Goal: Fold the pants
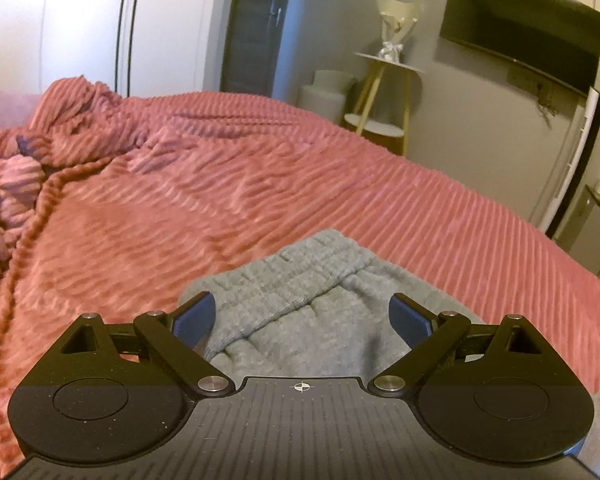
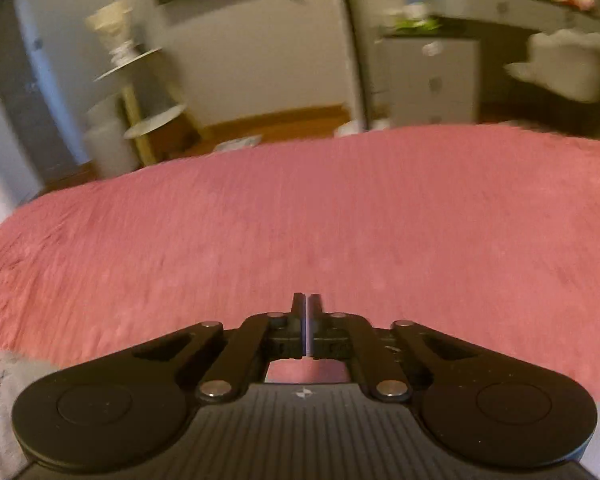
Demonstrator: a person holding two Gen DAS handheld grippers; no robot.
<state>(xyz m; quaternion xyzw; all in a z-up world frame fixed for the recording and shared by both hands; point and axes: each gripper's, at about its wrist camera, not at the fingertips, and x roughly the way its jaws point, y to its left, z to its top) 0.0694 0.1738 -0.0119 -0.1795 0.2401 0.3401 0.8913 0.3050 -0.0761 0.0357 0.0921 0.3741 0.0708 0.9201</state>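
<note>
Left gripper [image 1: 302,314]: jaws wide apart, holding nothing, above grey pants [image 1: 300,280] bunched on pink bedspread [image 1: 340,184]. Right gripper [image 2: 306,320]: jaws closed together, empty, over bare bedspread; pants at frame's lower-left edge.

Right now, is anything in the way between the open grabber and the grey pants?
No, nothing visible is. The left gripper has its jaws wide apart right over the grey pants, which lie bunched on the pink blanket. Only air shows between the pads and the cloth.
</note>
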